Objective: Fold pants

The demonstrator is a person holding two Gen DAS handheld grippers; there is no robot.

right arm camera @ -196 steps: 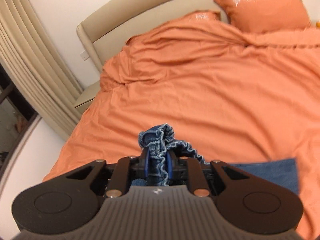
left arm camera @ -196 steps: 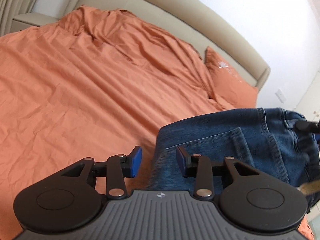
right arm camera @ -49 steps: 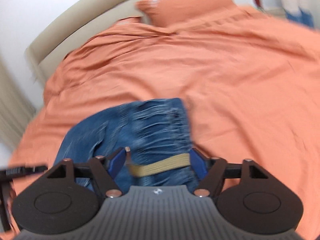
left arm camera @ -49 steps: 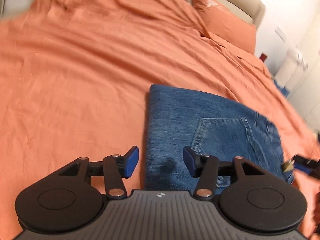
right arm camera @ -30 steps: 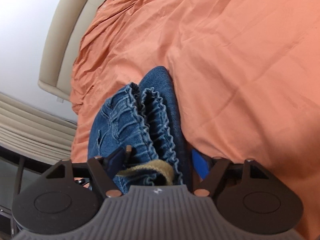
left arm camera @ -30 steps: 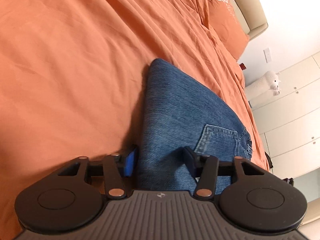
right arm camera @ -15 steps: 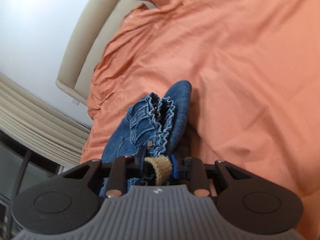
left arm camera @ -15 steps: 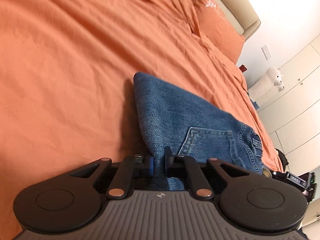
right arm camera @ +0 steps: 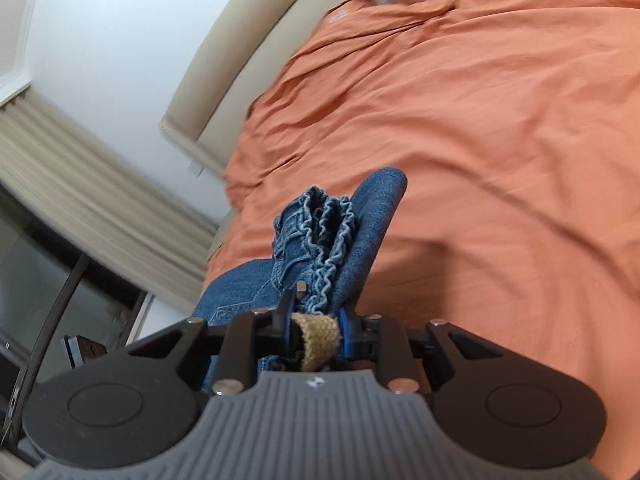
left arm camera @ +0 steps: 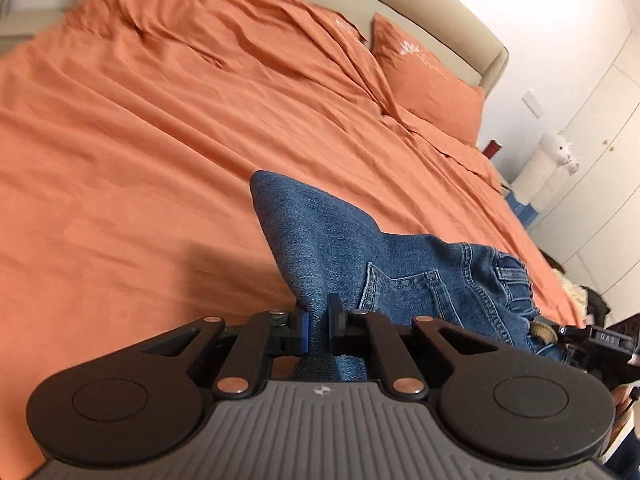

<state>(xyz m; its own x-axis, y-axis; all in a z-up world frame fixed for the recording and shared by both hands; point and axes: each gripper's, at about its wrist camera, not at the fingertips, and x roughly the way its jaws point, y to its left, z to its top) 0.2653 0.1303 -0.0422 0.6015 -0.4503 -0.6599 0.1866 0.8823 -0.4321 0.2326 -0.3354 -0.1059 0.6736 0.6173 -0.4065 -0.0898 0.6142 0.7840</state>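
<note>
A wide bed under a rumpled orange duvet [left arm camera: 160, 140] has a beige padded headboard [left arm camera: 440, 12], an orange pillow [left arm camera: 428, 88], white walls, white wardrobe doors [left arm camera: 592, 184] and beige pleated curtains [right arm camera: 80, 184].

Pants [left arm camera: 360, 248] above bedspread [left arm camera: 140, 152], between grippers; pillow [left arm camera: 428, 84] behind, against headboard [left arm camera: 460, 20].
</note>
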